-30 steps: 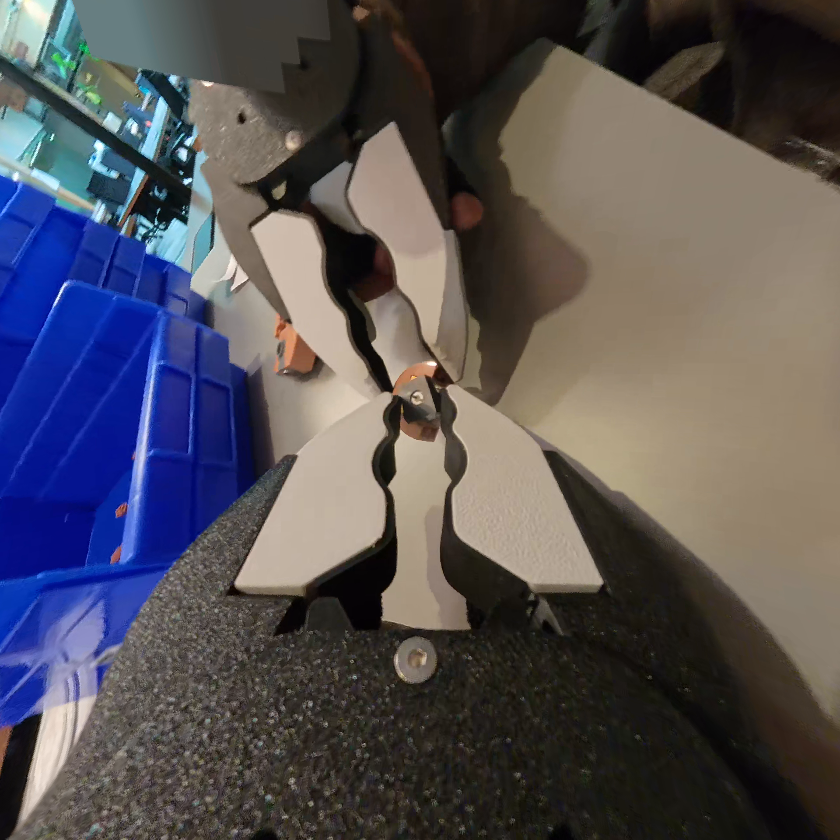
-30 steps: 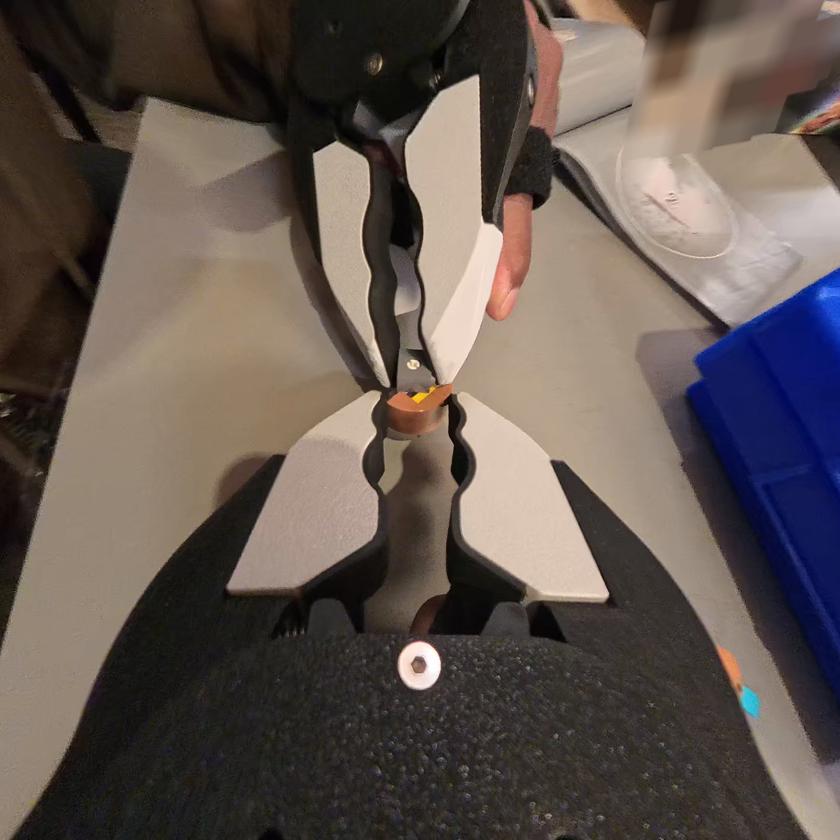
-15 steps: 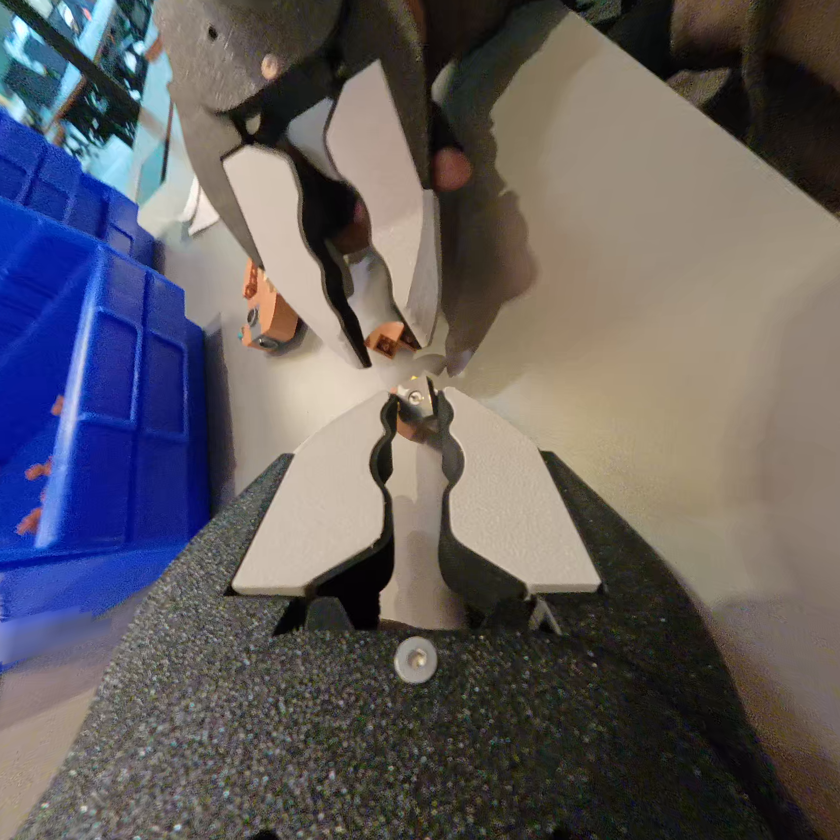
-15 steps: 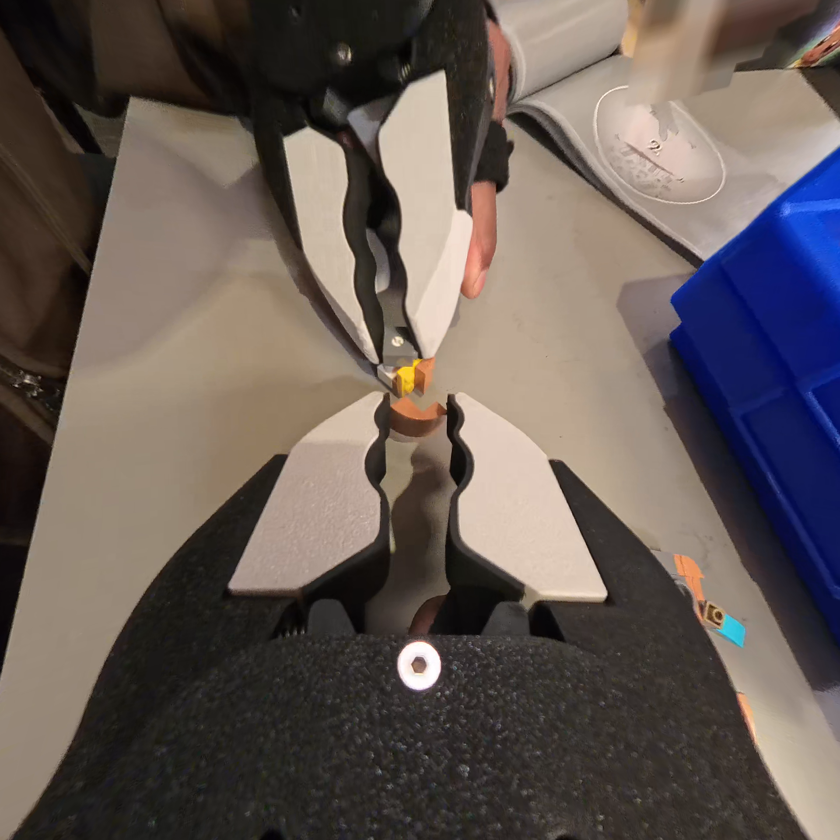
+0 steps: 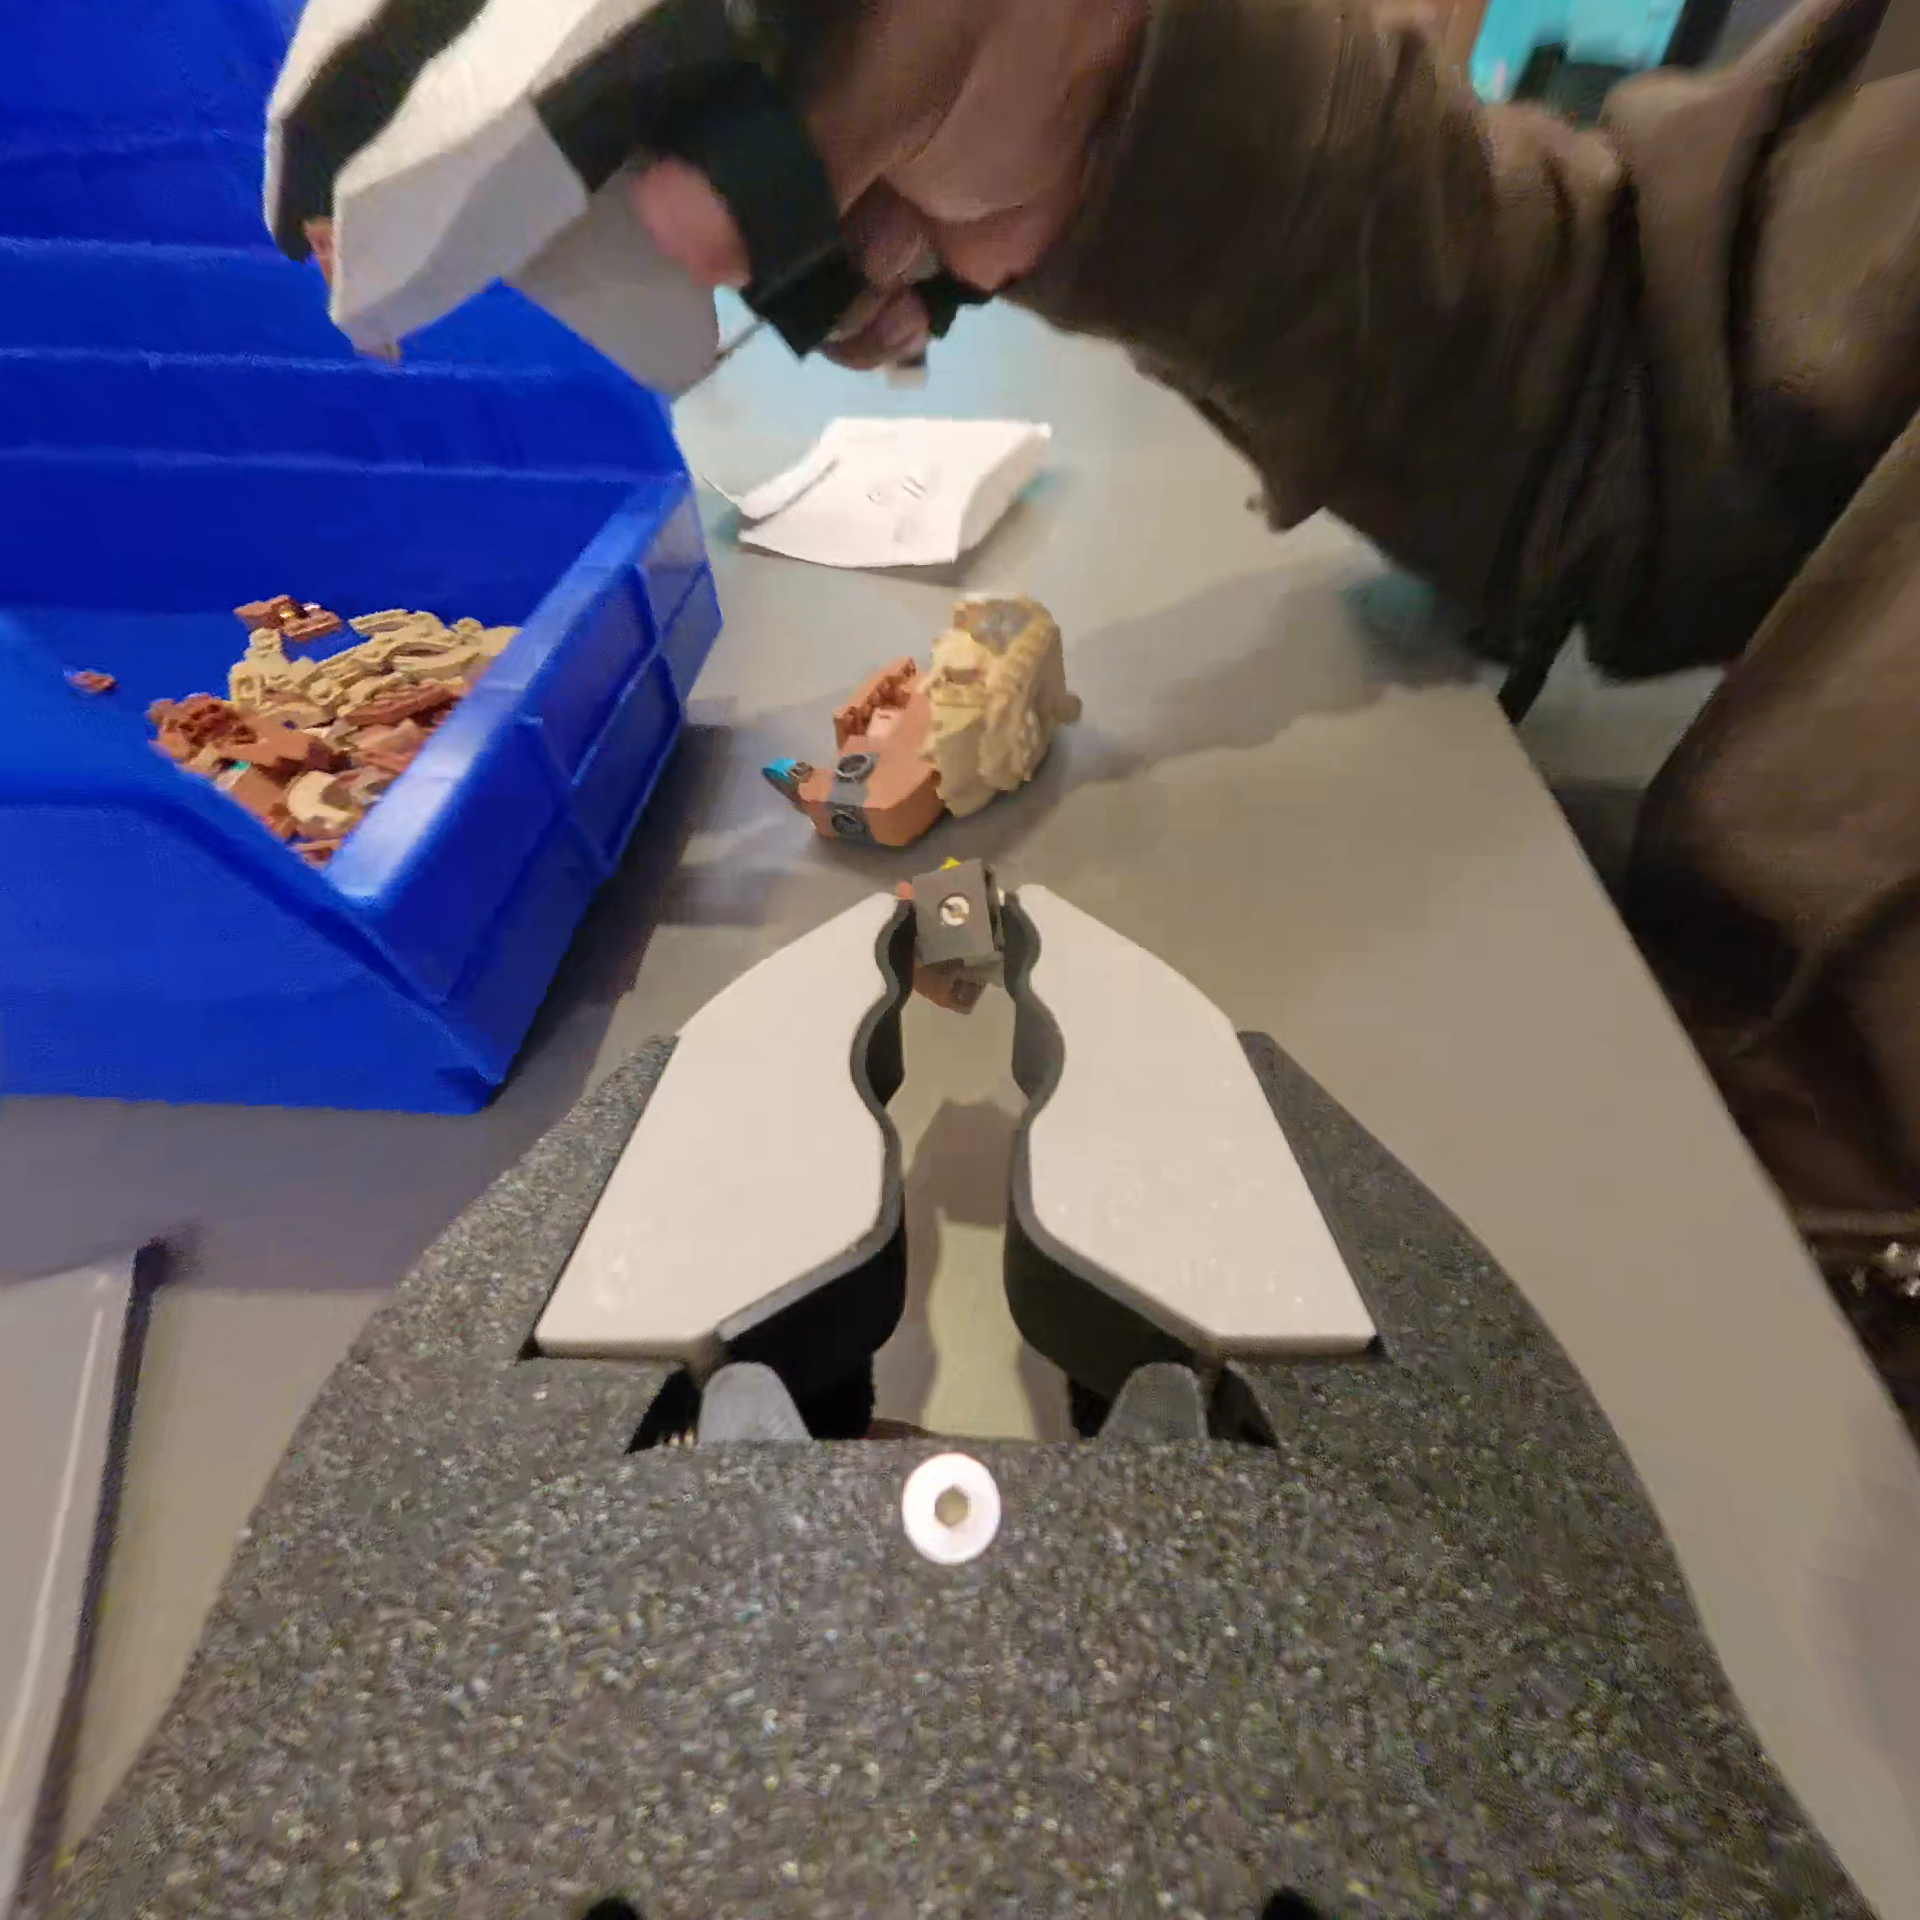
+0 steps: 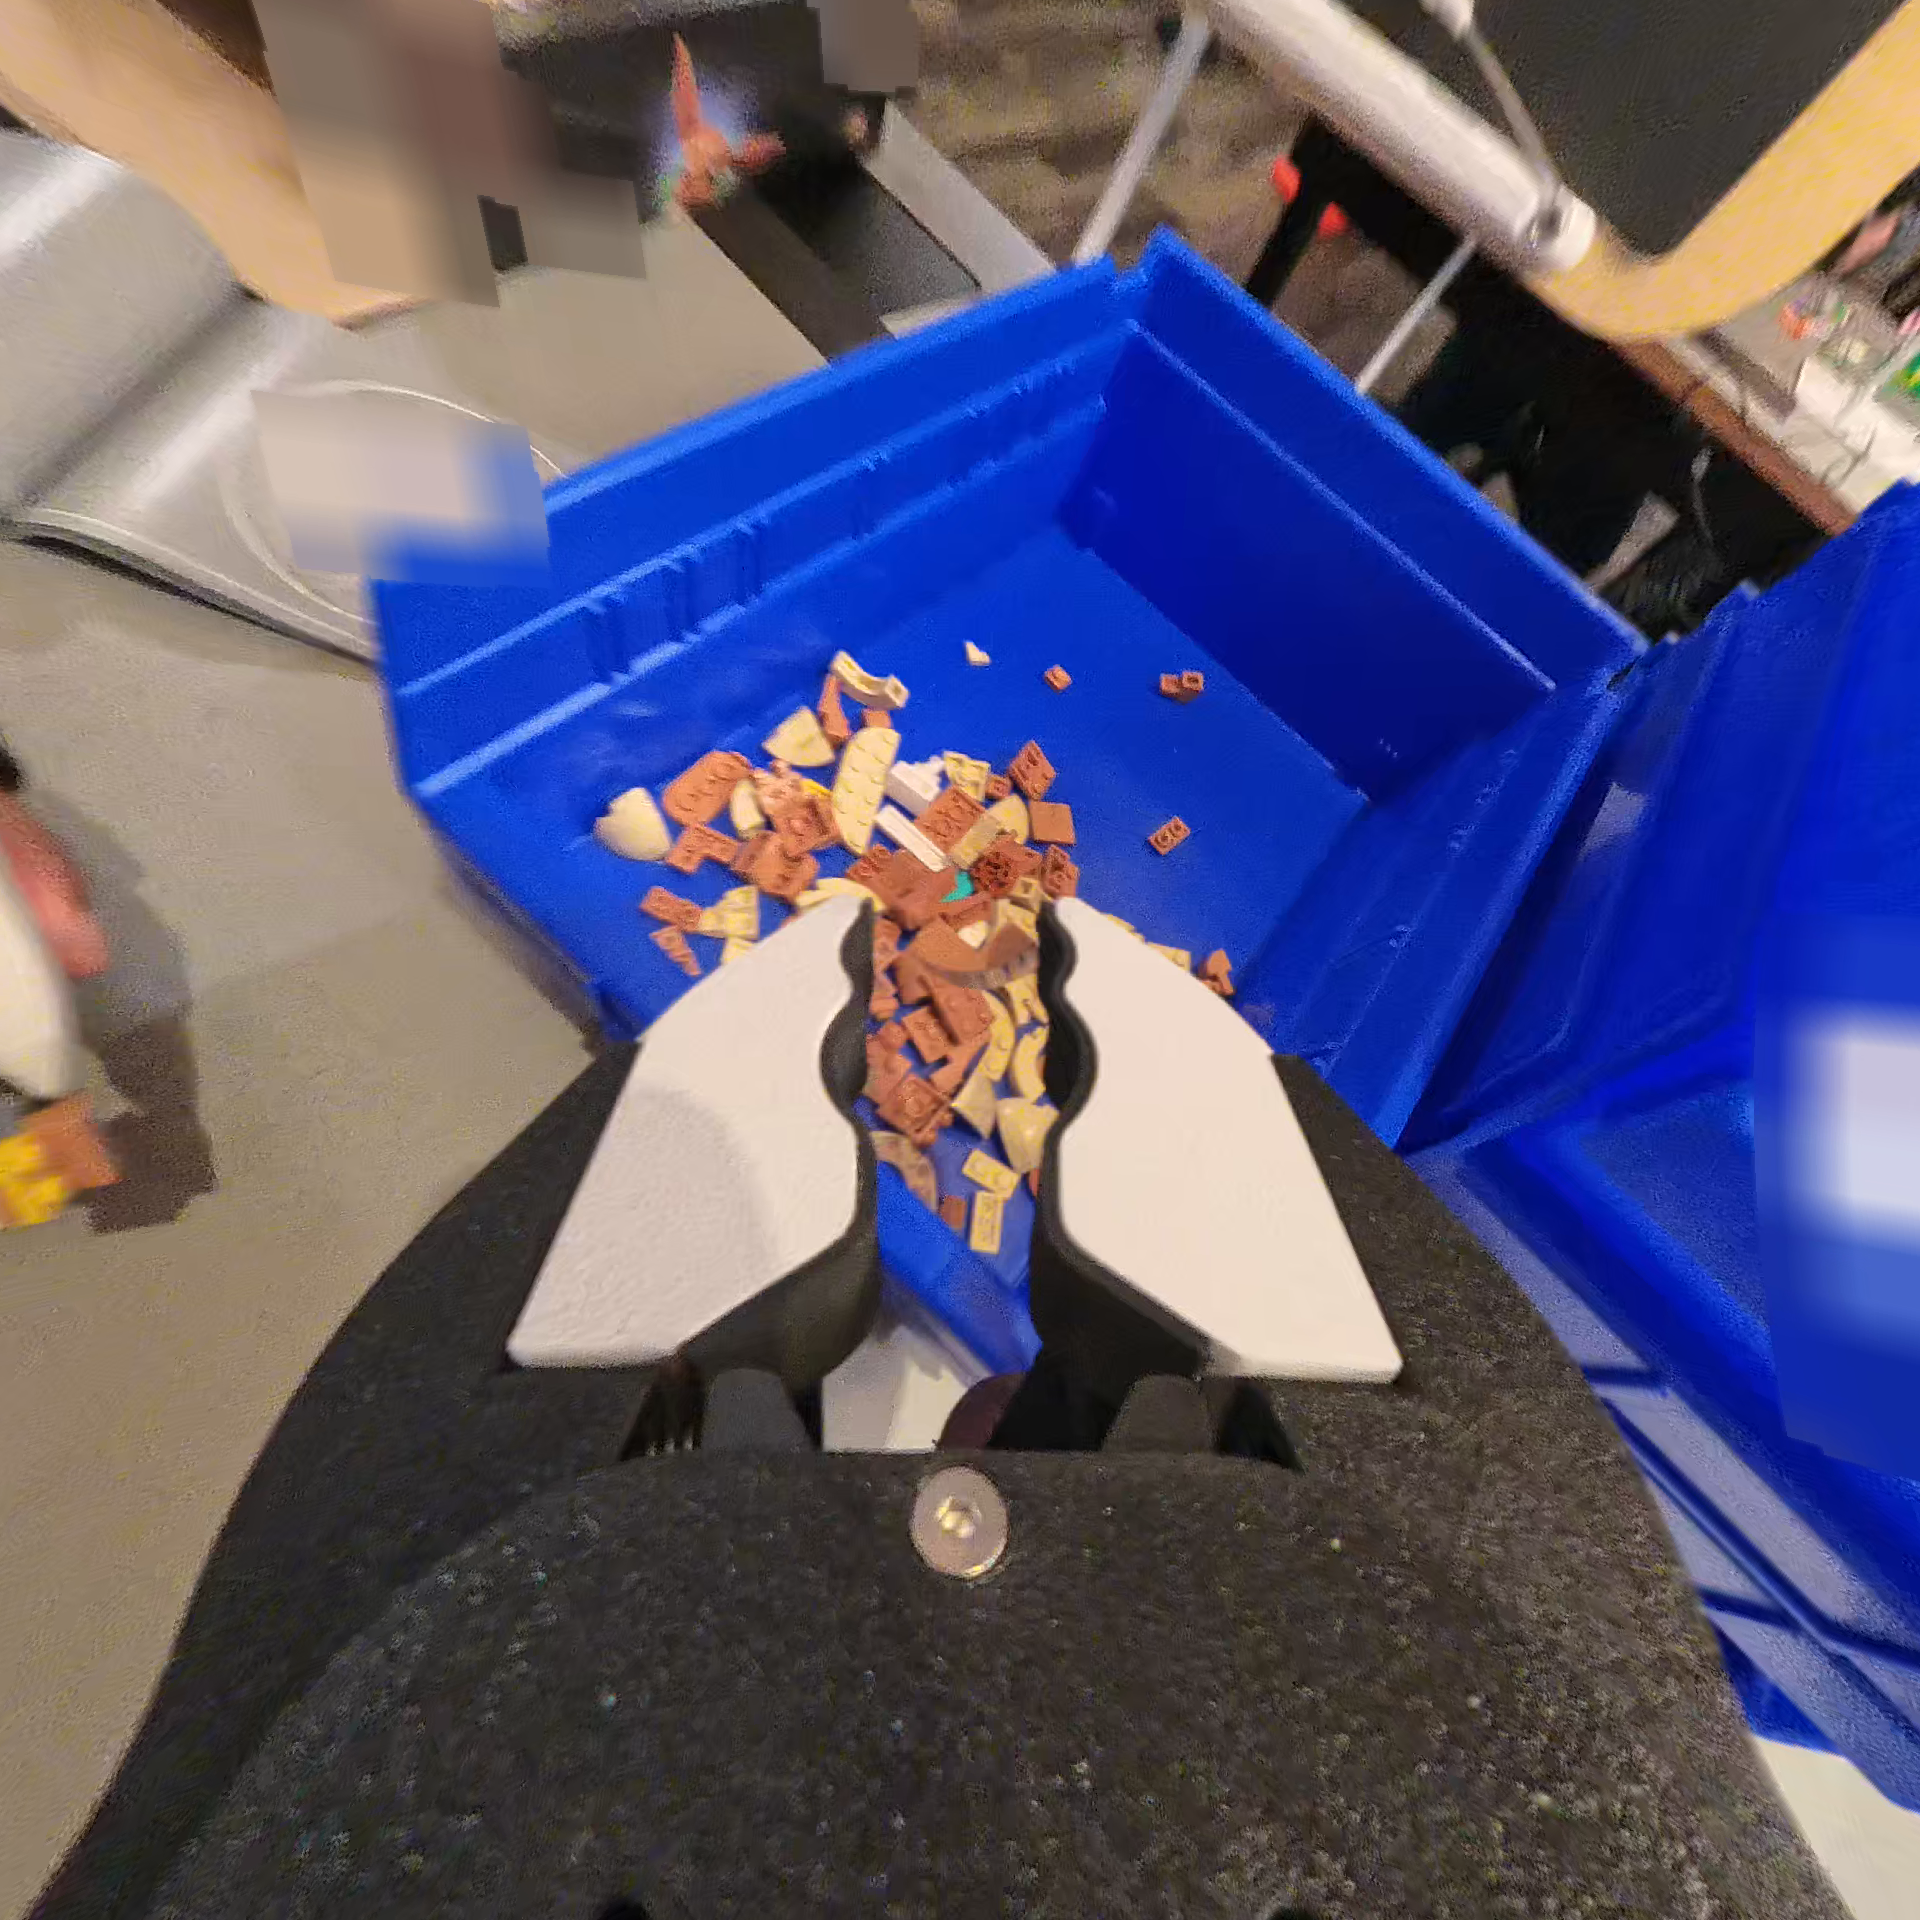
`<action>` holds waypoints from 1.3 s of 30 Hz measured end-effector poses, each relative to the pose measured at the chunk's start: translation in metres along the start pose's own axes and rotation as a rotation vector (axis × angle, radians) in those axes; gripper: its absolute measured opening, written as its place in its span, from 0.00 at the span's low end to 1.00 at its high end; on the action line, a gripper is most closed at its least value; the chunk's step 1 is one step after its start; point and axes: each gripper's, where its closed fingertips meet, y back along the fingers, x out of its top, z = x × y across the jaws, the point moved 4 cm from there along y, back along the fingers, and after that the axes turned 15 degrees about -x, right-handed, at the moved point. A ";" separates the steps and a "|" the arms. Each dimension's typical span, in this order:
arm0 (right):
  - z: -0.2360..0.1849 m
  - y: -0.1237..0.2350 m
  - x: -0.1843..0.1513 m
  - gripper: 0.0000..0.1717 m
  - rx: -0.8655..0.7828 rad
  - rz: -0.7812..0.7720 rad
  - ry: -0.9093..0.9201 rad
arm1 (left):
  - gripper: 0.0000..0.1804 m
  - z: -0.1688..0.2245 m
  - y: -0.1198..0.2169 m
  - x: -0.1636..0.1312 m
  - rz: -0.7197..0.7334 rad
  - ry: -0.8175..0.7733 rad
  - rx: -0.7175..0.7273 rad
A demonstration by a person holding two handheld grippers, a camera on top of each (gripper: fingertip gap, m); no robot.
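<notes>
A plain grey worktop (image 5: 1299, 935) carries everything, matte and lit from above, its far right corner ending beside a person in a brown sleeve (image 5: 1455, 312).

The left tool (image 5: 956, 925) sits low over this surface, its fingers clamped on a small brick assembly (image 5: 951, 935), a dark grey block over a reddish-brown piece with a speck of yellow at the top. Just beyond it on the worktop lies a partly built model (image 5: 935, 727) in reddish-brown and tan with a teal tip. Farther off rests an open white booklet (image 5: 894, 488).

To the left stands a blue bin (image 5: 540, 748) with a heap of loose bricks (image 5: 312, 707), brown and tan, on its floor. In the right wrist view the bin's far wall (image 6: 1299, 540) is bare, with more blue bins (image 6: 1662, 1039) to the right.

The right tool (image 6: 951, 925) hangs over the heap, with a curved brown brick (image 6: 966, 951) between its parted tips; it is blurred, and whether the pads press on it cannot be told. From the left wrist view that tool (image 5: 436, 187) appears raised above the bin, held in a hand (image 5: 894, 281).

Beyond the bins the room is cluttered: a white metal rail (image 6: 1403, 104), a pale wooden edge (image 6: 1714, 239) and dark furniture behind it.
</notes>
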 end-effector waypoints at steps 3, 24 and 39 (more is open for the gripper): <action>0.001 -0.026 -0.006 0.27 -0.006 -0.113 0.030 | 0.09 -0.009 0.011 0.009 0.168 0.140 0.006; -0.128 0.045 -0.008 0.16 0.234 0.355 -0.188 | 0.09 -0.025 0.012 0.026 1.075 0.932 -0.349; -0.125 0.048 -0.021 0.13 0.112 0.423 0.199 | 0.09 -0.022 0.009 0.027 0.789 0.975 -0.376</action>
